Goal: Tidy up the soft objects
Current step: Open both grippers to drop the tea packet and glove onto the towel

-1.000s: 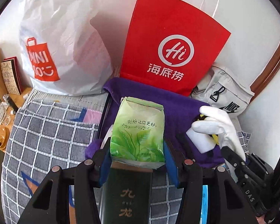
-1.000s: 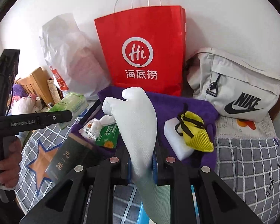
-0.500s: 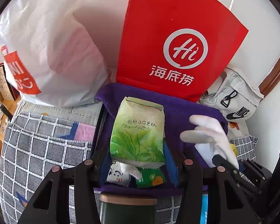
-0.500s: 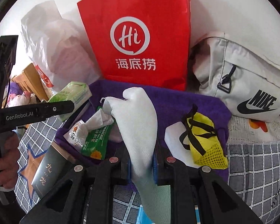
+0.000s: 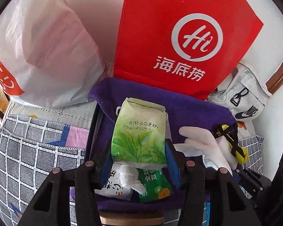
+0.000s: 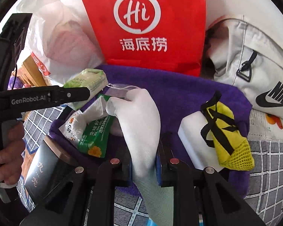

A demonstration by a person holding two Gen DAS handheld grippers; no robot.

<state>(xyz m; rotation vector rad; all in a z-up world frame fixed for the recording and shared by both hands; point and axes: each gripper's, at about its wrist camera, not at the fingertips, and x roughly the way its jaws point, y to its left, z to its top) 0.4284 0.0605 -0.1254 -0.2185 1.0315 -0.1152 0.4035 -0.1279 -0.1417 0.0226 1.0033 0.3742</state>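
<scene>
Both grippers loaded above purple towel (image 5: pixel 188 111).
Left gripper (image 5: pixel 139 156) clamps one glossy green tissue pack (image 5: pixel 139 131); right gripper (image 6: pixel 144 162) clamps one soft white glove (image 6: pixel 141 124). Two crinkled sachets (image 6: pixel 96 135) lie on the pile.

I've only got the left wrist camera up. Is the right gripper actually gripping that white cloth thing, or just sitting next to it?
Observer: Gripping it. The right gripper is shut on the white fabric glove, which runs out between its fingers and over the purple towel.
Operator: What's under the yellow pouch?
Observer: A white rectangular foam block. The yellow mesh pouch with black straps lies across its right side.
Operator: And the dark thing below my left gripper and its light green plastic tissue pack?
Observer: A dark box with gold characters, at the towel's near left corner.
</scene>
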